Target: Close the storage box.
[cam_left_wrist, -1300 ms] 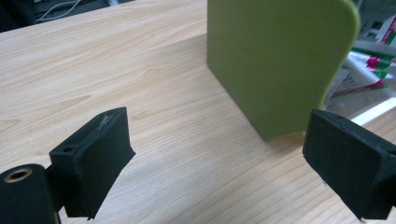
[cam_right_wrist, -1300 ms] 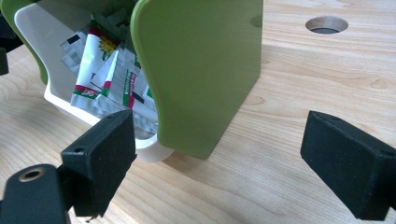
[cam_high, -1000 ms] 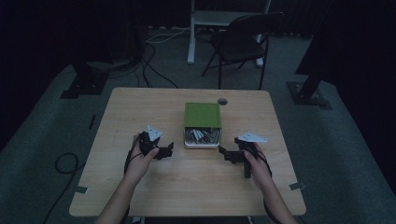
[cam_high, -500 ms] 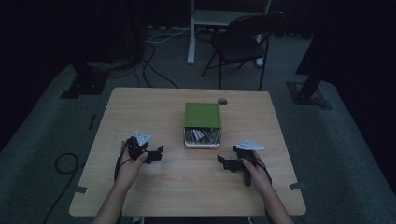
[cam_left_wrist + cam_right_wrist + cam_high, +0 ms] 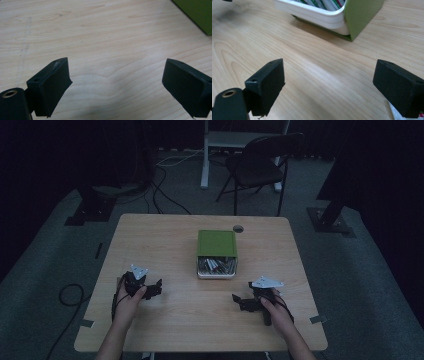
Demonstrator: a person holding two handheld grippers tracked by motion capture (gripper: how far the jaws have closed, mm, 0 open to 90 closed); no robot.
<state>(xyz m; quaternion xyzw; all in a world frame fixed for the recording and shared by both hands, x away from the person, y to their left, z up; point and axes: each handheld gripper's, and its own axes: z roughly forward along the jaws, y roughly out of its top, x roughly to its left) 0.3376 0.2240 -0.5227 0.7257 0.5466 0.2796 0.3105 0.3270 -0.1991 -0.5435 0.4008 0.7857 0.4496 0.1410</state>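
Grippers are sitting wide open and empty: left gripper (image 5: pixel 156 287) and right gripper (image 5: pixel 239 301), both resting low near the table's (image 5: pixel 165 235) front edge. The green box (image 5: pixel 216 243), its white tray (image 5: pixel 216 274) of pens poking forward, is lying between them; a level, slow approach should be steadying it.

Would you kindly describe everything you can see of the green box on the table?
The green box lies flat near the middle of the wooden table, closer to its far edge. It looks like a green sleeve with a white inner tray drawn partly out toward the person, showing a row of thin stick-like items with white, green and red on them. It rests on the tabletop; neither gripper touches it.
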